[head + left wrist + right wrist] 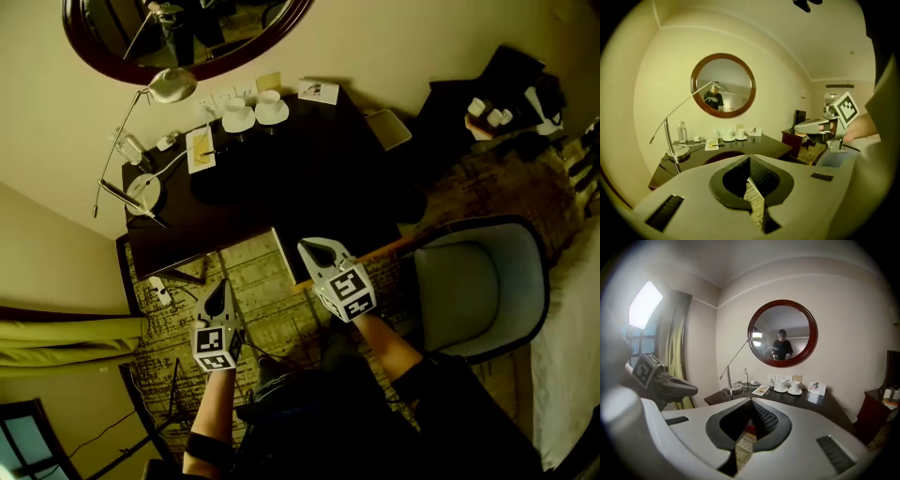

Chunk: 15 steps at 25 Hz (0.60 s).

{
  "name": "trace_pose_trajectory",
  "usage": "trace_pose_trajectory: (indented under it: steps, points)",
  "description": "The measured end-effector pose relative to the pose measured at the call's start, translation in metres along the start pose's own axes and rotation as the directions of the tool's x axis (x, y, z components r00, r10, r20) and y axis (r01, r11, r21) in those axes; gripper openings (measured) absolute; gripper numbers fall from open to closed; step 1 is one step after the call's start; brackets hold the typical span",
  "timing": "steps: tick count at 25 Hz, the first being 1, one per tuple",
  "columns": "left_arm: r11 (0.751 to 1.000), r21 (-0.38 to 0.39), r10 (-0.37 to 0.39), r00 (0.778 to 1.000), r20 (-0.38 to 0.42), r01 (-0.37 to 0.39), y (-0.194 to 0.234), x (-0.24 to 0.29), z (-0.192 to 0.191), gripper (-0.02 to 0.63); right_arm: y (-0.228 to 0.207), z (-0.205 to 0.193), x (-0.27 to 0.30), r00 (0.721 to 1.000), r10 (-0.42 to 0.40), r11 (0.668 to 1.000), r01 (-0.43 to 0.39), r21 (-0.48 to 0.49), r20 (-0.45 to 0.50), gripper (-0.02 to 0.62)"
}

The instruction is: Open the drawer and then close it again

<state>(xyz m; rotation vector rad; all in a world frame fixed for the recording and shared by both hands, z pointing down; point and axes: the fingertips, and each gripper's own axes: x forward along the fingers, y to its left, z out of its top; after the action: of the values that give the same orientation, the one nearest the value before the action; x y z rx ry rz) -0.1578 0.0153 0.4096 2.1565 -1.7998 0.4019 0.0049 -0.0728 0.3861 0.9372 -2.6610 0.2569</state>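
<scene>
Two grippers held in the air before the dark worktop (309, 169), left gripper (217, 284) fingers closed together, empty, right gripper (309, 247) fingers closed together, empty, drawer not discernible along worktop front, cups (255, 111), lamp (172, 84), round mirror (187, 33) behind.

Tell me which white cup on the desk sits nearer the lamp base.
The cup beside the yellow leaflet; the other cup stands nearer the photo card.

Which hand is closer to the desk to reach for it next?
Probably the right. In the head view the right gripper hangs at the front edge of the desk, while the left gripper is over the carpet, off to the side. Both are shut and empty.
</scene>
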Motion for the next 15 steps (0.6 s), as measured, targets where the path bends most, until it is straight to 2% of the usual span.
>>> trace_pose_trajectory:
  steps: [8,15]
  points:
    - [0.997,0.057,-0.05,0.997,0.056,0.047,-0.005,-0.026,0.027,0.003,-0.001,0.006,-0.018,0.998,-0.056,0.998,0.056,0.016,0.017,0.0]
    - [0.994,0.054,-0.097,0.992,0.086,0.093,-0.028,-0.024,0.038,0.003,-0.009,-0.004,-0.032,0.996,-0.092,0.995,0.092,0.029,0.004,0.0]
